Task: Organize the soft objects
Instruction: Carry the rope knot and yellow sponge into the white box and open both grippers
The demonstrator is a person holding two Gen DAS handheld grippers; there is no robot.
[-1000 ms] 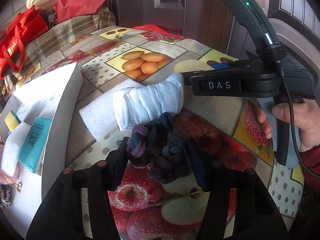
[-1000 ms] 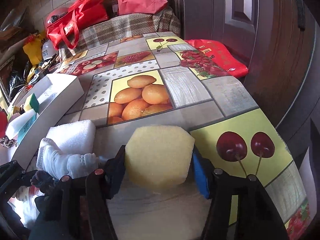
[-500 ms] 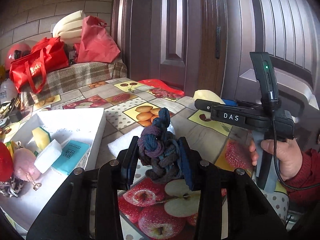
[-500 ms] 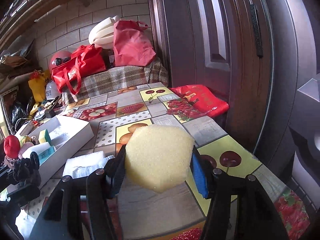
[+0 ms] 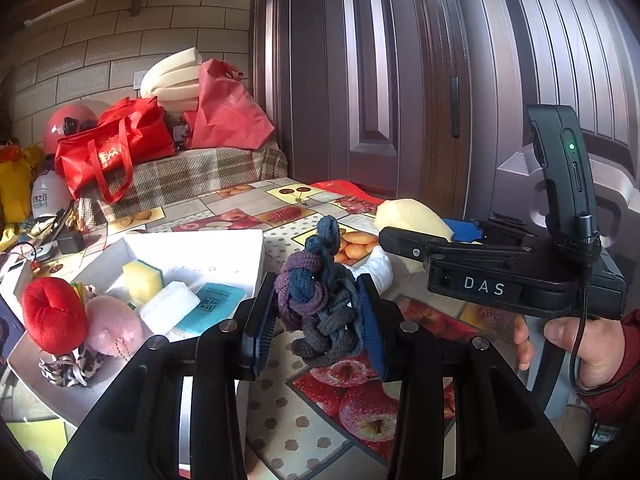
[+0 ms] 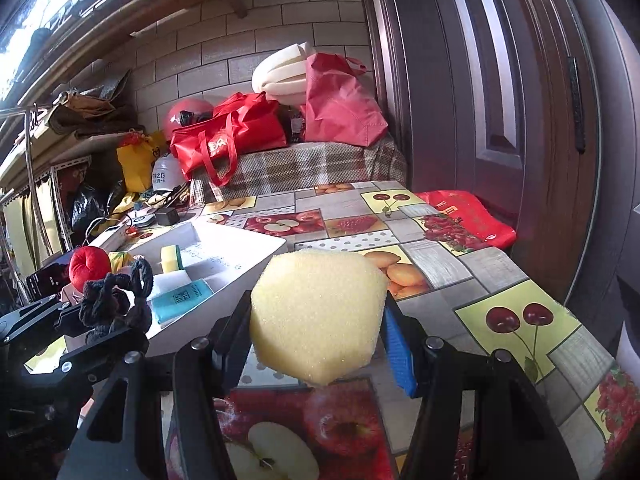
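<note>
Knitted dark bundle (image 5: 320, 300), centre of left view, pinched between pads of left hand-held gripper (image 5: 318, 320), lifted clear of worktop (image 5: 280, 420). Yellow sponge (image 6: 318, 312), centre of right view, squeezed in right hand-held gripper (image 6: 316, 340), also off worktop. Both held high, probably for carrying to white box (image 5: 224, 244) at left (already holds red plush (image 5: 54, 320), pink puff (image 5: 112, 326), small sponge (image 5: 142, 280)). White rolled cloth (image 5: 378, 268) lies on worktop behind bundle, not sorted yet.

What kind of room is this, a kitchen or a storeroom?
Probably a lived-in home entryway or utility corner: a table under a fruit-print tablecloth stands beside a dark panelled door, with red shopping bags and a helmet against the brick wall.
</note>
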